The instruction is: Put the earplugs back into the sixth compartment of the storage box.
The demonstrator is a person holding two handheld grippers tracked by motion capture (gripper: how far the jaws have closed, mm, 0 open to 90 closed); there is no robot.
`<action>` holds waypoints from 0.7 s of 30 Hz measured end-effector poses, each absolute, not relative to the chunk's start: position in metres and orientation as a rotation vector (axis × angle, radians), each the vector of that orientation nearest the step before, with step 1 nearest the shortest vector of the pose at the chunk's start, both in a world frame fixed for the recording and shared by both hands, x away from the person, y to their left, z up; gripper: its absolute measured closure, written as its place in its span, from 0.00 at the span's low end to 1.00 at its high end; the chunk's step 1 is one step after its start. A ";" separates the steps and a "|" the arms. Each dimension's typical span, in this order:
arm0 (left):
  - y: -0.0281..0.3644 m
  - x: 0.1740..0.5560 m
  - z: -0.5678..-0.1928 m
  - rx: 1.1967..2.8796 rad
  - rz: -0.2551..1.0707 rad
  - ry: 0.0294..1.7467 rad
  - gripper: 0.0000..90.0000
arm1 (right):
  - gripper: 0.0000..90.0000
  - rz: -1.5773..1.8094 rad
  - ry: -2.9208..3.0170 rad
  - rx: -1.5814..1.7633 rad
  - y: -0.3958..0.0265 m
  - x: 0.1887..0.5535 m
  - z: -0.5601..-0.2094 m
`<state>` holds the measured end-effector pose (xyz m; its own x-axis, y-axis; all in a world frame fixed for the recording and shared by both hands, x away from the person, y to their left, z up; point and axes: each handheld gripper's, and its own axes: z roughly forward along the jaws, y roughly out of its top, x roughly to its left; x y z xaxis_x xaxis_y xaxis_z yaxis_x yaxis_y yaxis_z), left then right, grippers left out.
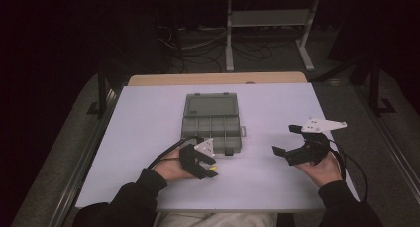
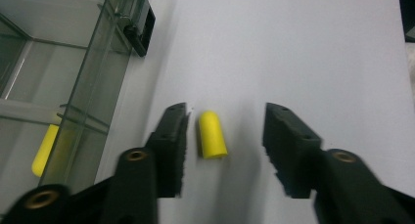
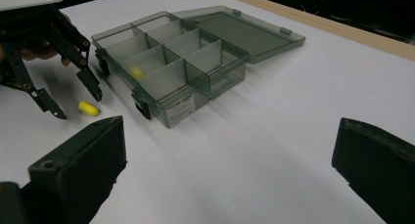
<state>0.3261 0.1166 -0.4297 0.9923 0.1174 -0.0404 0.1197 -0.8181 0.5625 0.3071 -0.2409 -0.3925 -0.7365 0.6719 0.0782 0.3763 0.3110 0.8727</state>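
A lab or workshop is showing here: loose cables [image 1: 208, 46] are trailing over a dark floor beyond the left gripper [image 1: 205, 165], beside a metal equipment stand [image 1: 270, 28] behind the white-topped table [image 1: 148, 118].

Open box [image 3: 195, 53] sits mid-table; a yellow plug [image 3: 89, 108] lies left of it between the left gripper's [image 3: 76, 100] jaws, another inside.

The room is dim and dark around the pale table [image 1: 148, 113], which catches soft overhead light and faint shadows, while the close views are grainy and smeared, with near black jaws out of focus.
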 end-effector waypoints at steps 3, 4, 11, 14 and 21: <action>0.116 0.327 -0.431 2.548 0.019 0.188 0.73 | 0.00 1.394 2.282 0.944 -0.241 0.307 -0.392; 0.117 0.328 -0.431 2.551 0.021 0.199 0.77 | 0.00 1.394 2.282 0.945 -0.241 0.307 -0.392; 0.117 0.328 -0.431 2.556 0.004 0.188 0.89 | 0.00 1.391 2.283 0.944 -0.241 0.307 -0.393; 0.118 0.328 -0.430 2.555 -0.006 0.176 0.90 | 0.00 1.392 2.282 0.944 -0.241 0.307 -0.393; 0.119 0.323 -0.416 2.544 0.007 0.137 0.90 | 0.00 1.398 2.278 0.943 -0.241 0.307 -0.392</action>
<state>0.3234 0.1188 -0.4159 0.9947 0.0998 -0.0249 0.0966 -0.8235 0.5590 0.3067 -0.2411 -0.3918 -0.7369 0.6715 0.0777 0.3732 0.3083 0.8750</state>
